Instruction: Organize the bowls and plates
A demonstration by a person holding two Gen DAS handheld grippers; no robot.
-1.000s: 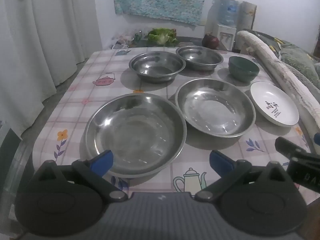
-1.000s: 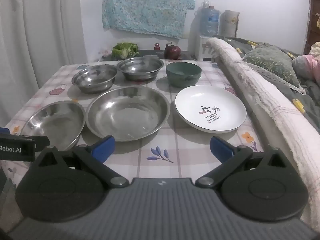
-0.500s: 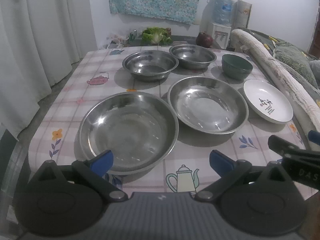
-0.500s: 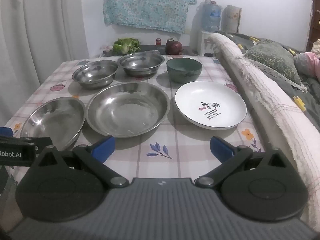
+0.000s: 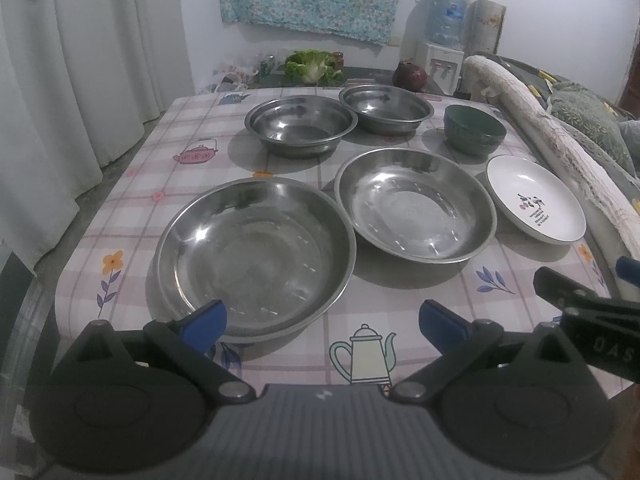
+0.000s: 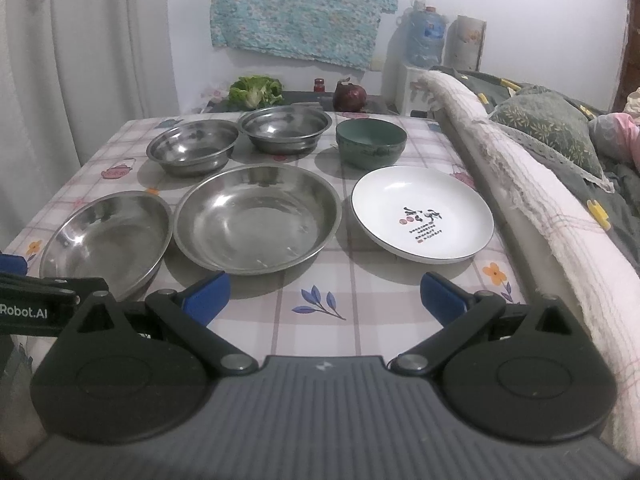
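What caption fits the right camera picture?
Open right gripper facing steel dishes, a green bowl and a white plate.

Polished metal, mirror-bright with faint scuffs: two wide pans [image 5: 256, 256] [image 5: 416, 208] and two deeper bowls [image 5: 300, 124] [image 5: 386, 106]. Glossy white glazed ceramic with printed marks: plate [image 6: 422, 214]. Dark green glazed bowl [image 6: 370, 142], duller sheen. Smooth printed checked cloth over the surface [image 6: 380, 292]. Matt black plastic with blue pads: left gripper [image 5: 322, 320], right gripper [image 6: 324, 294]. Rough frayed woven blanket [image 6: 532, 200].
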